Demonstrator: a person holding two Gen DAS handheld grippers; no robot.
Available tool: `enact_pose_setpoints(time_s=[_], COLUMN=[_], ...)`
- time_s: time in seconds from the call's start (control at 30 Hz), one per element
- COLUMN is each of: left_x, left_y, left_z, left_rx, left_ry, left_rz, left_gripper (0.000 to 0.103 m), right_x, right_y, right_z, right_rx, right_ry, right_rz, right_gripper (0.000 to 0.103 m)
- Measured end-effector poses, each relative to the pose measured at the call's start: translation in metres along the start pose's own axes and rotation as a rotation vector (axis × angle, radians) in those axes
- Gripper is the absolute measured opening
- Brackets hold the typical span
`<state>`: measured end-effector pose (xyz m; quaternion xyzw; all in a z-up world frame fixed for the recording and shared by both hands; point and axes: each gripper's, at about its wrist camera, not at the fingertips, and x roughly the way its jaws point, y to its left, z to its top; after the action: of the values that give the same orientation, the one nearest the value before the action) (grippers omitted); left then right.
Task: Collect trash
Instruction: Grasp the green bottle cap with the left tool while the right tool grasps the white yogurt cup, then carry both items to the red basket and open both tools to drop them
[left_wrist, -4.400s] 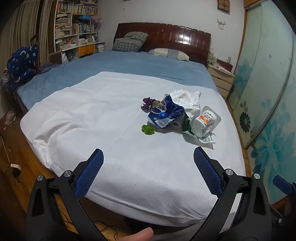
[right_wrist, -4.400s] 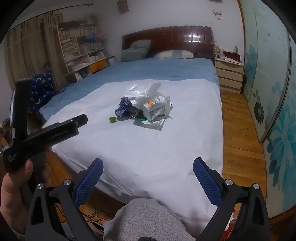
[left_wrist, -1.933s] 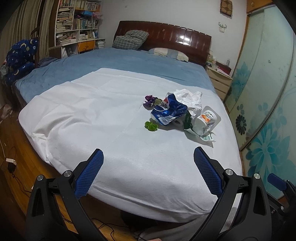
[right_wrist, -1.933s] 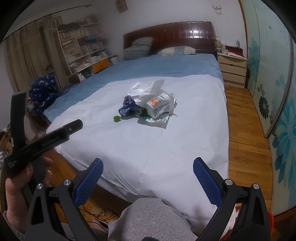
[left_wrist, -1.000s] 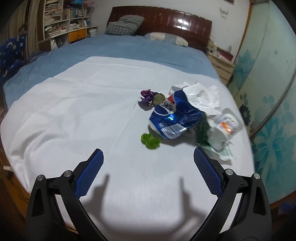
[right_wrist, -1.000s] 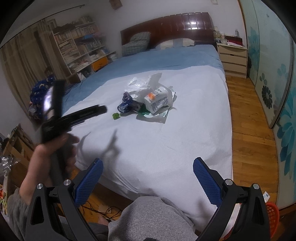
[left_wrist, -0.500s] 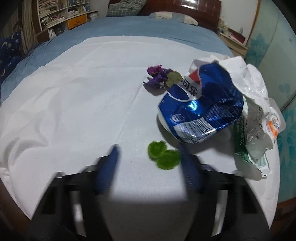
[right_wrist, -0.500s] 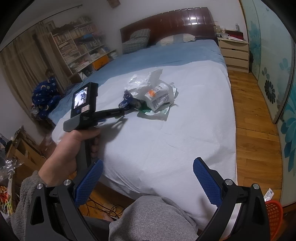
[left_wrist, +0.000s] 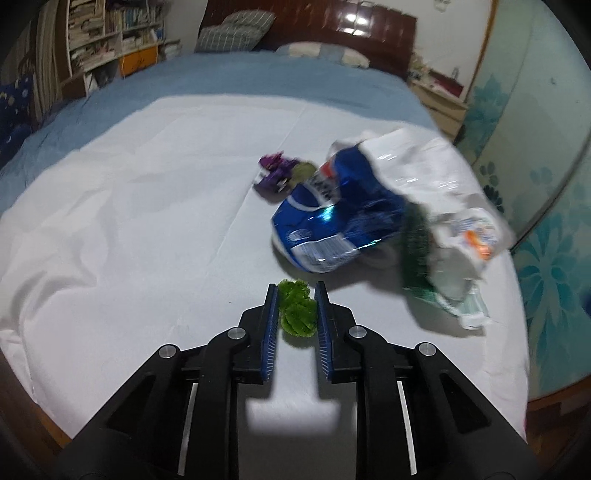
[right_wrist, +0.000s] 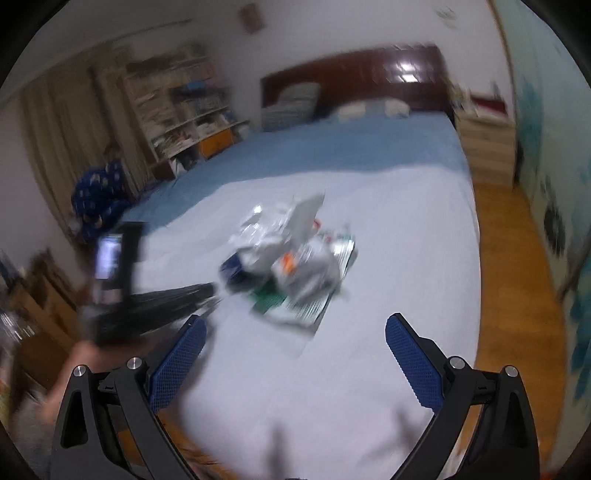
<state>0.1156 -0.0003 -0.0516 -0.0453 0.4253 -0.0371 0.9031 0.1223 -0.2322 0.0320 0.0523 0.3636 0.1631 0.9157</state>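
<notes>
My left gripper (left_wrist: 295, 295) is shut on a small fuzzy green scrap (left_wrist: 297, 308) on the white sheet (left_wrist: 129, 229). Just beyond lie a crumpled blue snack bag (left_wrist: 332, 225), a purple wrapper (left_wrist: 275, 173), white plastic bags (left_wrist: 424, 173) and a green-and-white packet (left_wrist: 417, 243). My right gripper (right_wrist: 295, 339) is open and empty above the near part of the bed. In its blurred view the trash pile (right_wrist: 291, 258) lies ahead and the left gripper (right_wrist: 173, 299) reaches in from the left.
The bed has a blue cover (left_wrist: 258, 77), pillows (left_wrist: 229, 35) and a dark wooden headboard (left_wrist: 343, 26). A bookshelf (left_wrist: 110, 33) stands at the left, a nightstand (right_wrist: 487, 147) and floral sliding doors (left_wrist: 546, 155) at the right. Wooden floor (right_wrist: 517, 277) runs along the bed's right side.
My left gripper moved forward and down to the green scrap and closed on it. My right gripper stayed open and swung slightly; its view is now blurred.
</notes>
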Motion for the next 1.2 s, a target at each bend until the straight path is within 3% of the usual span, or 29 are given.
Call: enact_pose_setpoints(time_s=[0.17,0.37,0.43,0.5,0.73,0.87,0.97,1.2], left_x=[-0.020,-0.017,-0.014,-0.012,-0.015,-0.027,-0.048,-0.127], left_y=[-0.003,-0.004,-0.005,-0.004,-0.005,-0.008,-0.013,-0.045], left_z=[-0.008,-0.006,-0.005,-0.004,-0.006,-0.013,-0.019,-0.009], left_rx=[-0.015,-0.057,-0.055,-0.053,-0.063,-0.059,-0.048,-0.030], left_ry=[-0.033,-0.031,-0.030,-0.030,-0.034,-0.056,-0.089,-0.233], left_rz=[-0.050,-0.106,-0.113,-0.115,-0.113,-0.114,-0.106,-0.138], left_gripper=[0.019,0.019,0.019,0.019,0.019,0.019,0.019,0.019], right_x=[0.056,0.108,0.122,0.137,0.141,0.119,0.073,-0.099], right_y=[-0.006,0.001,0.001,0.002,-0.001,-0.009,-0.010,-0.023], right_z=[0.028,0.038,0.040,0.041,0.032,0.032,0.037,0.050], right_rx=[-0.078,-0.107,-0.101,-0.101,-0.054,-0.003,0.005,-0.030], right_ry=[0.013,0.054,0.072,0.106,0.112,0.098,0.045,-0.172], right_rz=[-0.061,-0.012,0.016,0.047,0.114,0.138,0.166,0.214], right_gripper=[0.096,0.094,0.087,0.071,0.067,0.067,0.067,0.067])
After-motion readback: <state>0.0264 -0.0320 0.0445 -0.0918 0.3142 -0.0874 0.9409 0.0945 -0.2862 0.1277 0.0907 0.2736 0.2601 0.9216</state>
